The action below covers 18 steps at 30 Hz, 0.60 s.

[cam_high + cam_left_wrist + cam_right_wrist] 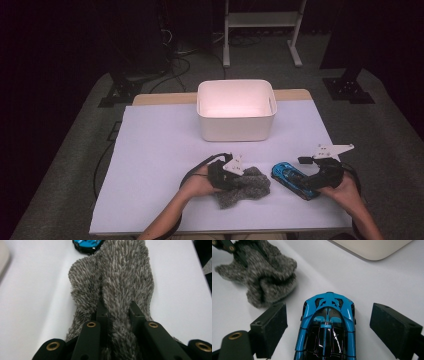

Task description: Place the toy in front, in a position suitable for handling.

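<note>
A grey fuzzy cloth (pixel 252 186) lies bunched on the white table near the front edge. My left gripper (pixel 239 178) comes at it from the left and is shut on a raised fold of it. In the left gripper view the jaws (pixel 117 307) pinch that fold of the cloth (pixel 120 272). Just to the right of the cloth lies a blue and black toy car (pixel 289 177). My right gripper (pixel 306 188) stands open around one end of the car (pixel 328 312), with a gap between each pad and the car's sides.
A white plastic bin (pixel 235 127) stands at the back middle of the white table (pixel 160 150), and its rim (pixel 372 247) lies beyond the car in the right gripper view. Cables trail from both grippers. Dark floor and a white stand lie beyond the table.
</note>
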Motion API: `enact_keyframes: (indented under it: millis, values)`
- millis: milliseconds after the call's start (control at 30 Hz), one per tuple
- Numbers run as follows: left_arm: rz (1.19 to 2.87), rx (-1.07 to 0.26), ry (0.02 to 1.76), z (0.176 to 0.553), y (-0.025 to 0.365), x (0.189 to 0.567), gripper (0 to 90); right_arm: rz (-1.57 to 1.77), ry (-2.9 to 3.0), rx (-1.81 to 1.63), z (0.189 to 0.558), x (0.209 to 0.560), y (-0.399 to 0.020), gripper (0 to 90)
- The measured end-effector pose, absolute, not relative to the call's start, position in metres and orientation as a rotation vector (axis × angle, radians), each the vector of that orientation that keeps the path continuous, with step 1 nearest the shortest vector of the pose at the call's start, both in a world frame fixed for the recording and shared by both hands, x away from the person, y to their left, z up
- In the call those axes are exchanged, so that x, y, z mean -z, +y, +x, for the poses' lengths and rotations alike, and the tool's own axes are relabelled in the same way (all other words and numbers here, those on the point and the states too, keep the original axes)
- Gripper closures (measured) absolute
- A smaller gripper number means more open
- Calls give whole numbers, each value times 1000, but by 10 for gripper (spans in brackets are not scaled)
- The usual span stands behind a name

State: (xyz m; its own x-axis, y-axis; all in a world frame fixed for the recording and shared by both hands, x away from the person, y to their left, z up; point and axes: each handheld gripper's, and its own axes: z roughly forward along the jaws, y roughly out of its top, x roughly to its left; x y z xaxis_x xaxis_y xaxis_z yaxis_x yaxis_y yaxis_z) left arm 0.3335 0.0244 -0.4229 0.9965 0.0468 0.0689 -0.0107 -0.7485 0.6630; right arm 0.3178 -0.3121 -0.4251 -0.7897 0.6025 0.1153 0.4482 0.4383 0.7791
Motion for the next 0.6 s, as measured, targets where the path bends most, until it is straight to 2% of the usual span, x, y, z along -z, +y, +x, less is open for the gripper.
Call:
enact_keyframes:
  millis: [267,600]
  values:
    - [2399,-144,68,338,65,397,755,928,2511,-1279,317,425,-311,132]
    - [2397,-196,158,338,119,384,751,923,2525,-1280,317,426,-308,132]
